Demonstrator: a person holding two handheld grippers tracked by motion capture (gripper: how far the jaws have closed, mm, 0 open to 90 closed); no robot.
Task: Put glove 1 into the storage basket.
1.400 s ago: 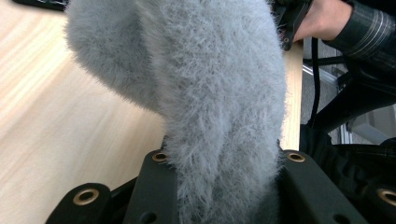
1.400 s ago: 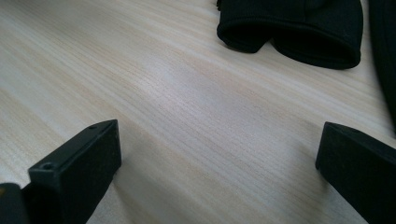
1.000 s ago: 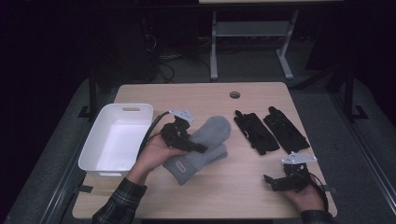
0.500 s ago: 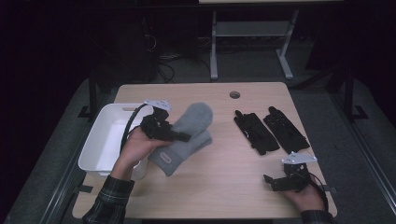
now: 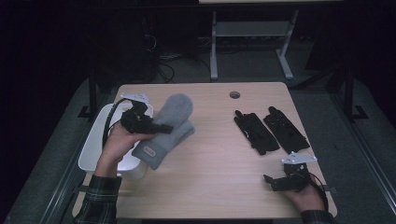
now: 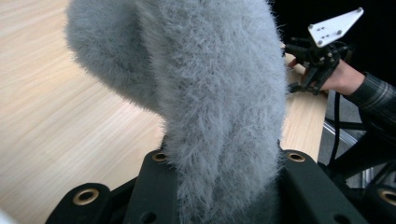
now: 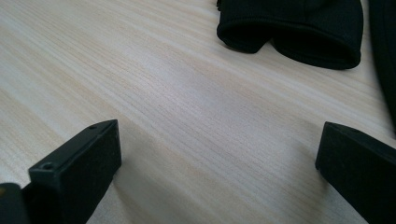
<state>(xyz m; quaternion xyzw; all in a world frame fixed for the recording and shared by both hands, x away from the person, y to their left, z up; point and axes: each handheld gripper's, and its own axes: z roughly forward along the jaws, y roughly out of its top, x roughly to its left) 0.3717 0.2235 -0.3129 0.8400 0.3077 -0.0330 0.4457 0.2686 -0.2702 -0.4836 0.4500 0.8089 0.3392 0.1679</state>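
High view: we have the left gripper [image 5: 161,127] clamped on the grey fleece mittens [image 5: 167,128], lifted partly over the white bin [image 5: 93,150] at the table's left edge. Soft, light, floppy; we judge a mid-body pinch holds both layers best. Left gripper view: fleece bulges between the jaws. Right gripper [image 5: 270,180] rests spread wide near the black gloves [image 5: 271,130].

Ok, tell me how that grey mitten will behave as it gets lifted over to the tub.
The grey mitten looks fuzzy and soft, so it will probably flop and sag either side of the left gripper. It seems light for its bulk. The fluffy pile likely grips well between the jaws, so slipping seems unlikely.
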